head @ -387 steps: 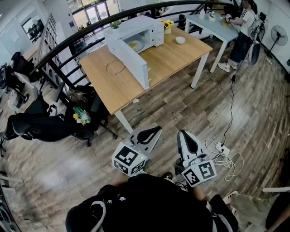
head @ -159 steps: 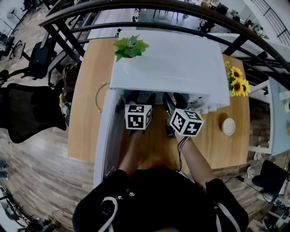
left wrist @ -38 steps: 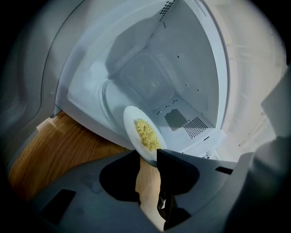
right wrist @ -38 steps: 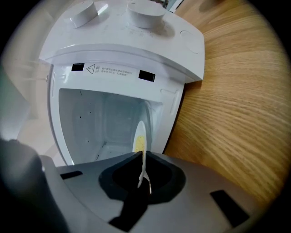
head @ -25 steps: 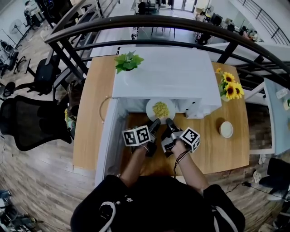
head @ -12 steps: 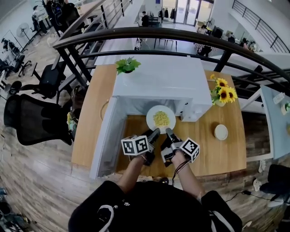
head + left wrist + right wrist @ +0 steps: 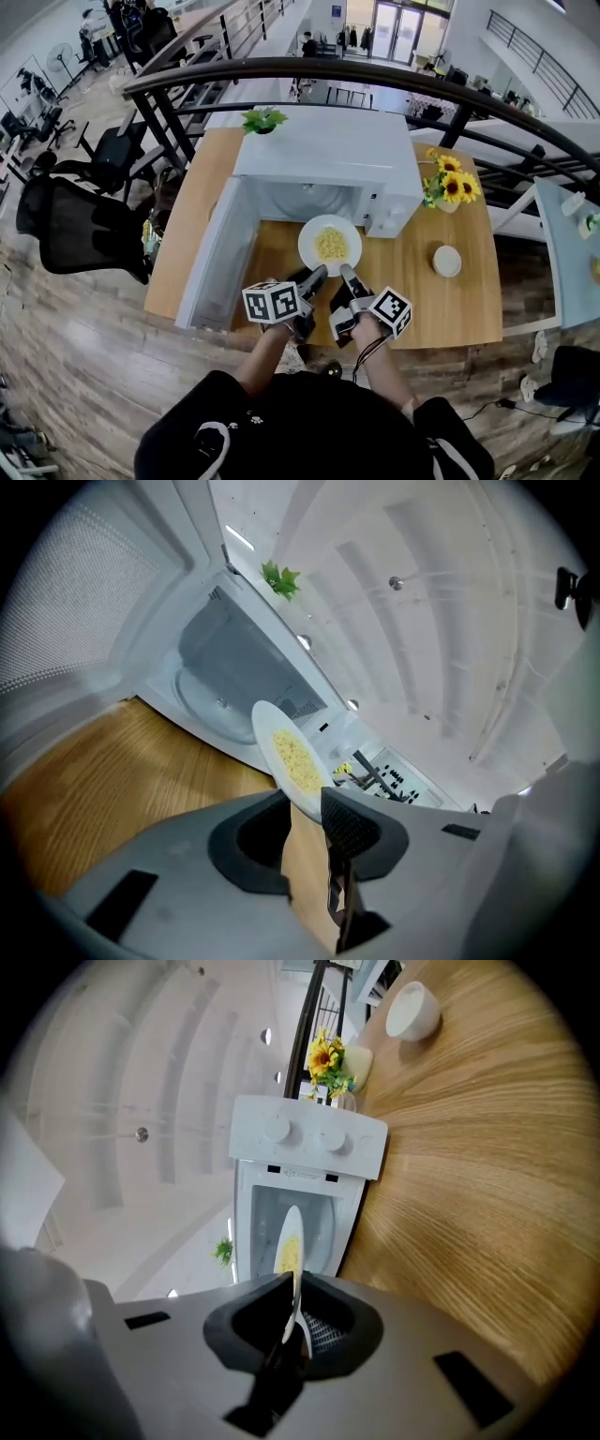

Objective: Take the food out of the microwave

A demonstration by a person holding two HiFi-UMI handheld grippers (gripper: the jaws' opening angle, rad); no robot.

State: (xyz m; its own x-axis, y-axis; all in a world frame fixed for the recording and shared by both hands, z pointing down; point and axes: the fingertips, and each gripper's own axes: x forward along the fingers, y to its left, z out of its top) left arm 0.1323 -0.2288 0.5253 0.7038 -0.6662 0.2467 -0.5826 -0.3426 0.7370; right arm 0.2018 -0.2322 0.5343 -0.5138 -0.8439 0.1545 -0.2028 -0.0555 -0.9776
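Out since second ago: plate [image 7: 330,245] with food, then half under microwave [image 7: 328,155] front, now clear. Table [image 7: 459,309]: microwave at far edge, door open at left. We hold plate above table middle, straight ahead, near rim toward us. Left gripper [image 7: 315,276], right gripper [image 7: 344,274] side by side, each clamped narrow on that rim.
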